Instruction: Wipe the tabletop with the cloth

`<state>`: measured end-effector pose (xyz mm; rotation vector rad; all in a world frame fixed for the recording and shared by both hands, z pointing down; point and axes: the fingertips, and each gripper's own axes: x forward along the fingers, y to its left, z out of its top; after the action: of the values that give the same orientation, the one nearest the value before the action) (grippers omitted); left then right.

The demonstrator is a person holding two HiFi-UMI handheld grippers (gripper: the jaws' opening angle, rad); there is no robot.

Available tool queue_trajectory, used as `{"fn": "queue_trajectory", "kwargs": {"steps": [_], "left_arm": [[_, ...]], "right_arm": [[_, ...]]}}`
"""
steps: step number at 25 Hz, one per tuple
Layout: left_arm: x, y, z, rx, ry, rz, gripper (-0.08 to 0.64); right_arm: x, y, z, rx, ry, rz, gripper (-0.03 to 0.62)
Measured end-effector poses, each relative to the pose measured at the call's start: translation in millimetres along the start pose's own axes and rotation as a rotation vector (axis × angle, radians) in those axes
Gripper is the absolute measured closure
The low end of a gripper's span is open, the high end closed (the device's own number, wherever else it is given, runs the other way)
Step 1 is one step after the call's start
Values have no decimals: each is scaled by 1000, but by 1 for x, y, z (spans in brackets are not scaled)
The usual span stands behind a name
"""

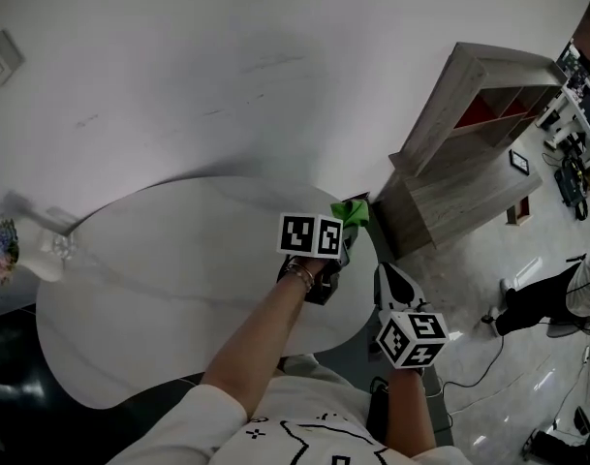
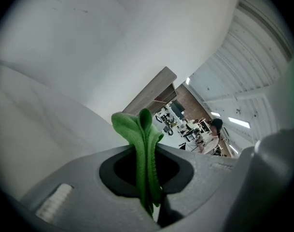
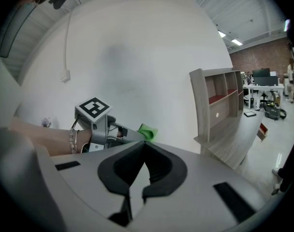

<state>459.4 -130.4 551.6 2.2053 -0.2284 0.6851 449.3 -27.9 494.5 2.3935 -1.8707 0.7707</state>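
two grippers sit at the right edge of the white tabletop (image 1: 159, 269), with the right gripper (image 1: 391, 277) beside the left gripper (image 1: 343, 227). left gripper view: jaws clenched on the folded green cloth (image 2: 143, 149). right gripper view: jaws pressed together, holding nothing.

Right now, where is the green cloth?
In the head view, the cloth is pinched by the left gripper at the far right edge of the white table, beside the wooden shelf.
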Motion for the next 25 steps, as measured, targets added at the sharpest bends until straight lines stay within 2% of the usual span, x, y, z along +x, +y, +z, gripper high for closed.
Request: {"fn": "queue_trajectory", "kwargs": {"steps": [8,14,25], "left_arm": [[-78,25,7,4,-80,24,511],[-138,35,5,18,-129,36,511],[-230,46,-12,88,-174,85,511]], "right_arm": [[16,58,13,-7,-26,55,597],[16,102,11,30,-31,69,597],[2,169,4,45,-28,74,597]]}}
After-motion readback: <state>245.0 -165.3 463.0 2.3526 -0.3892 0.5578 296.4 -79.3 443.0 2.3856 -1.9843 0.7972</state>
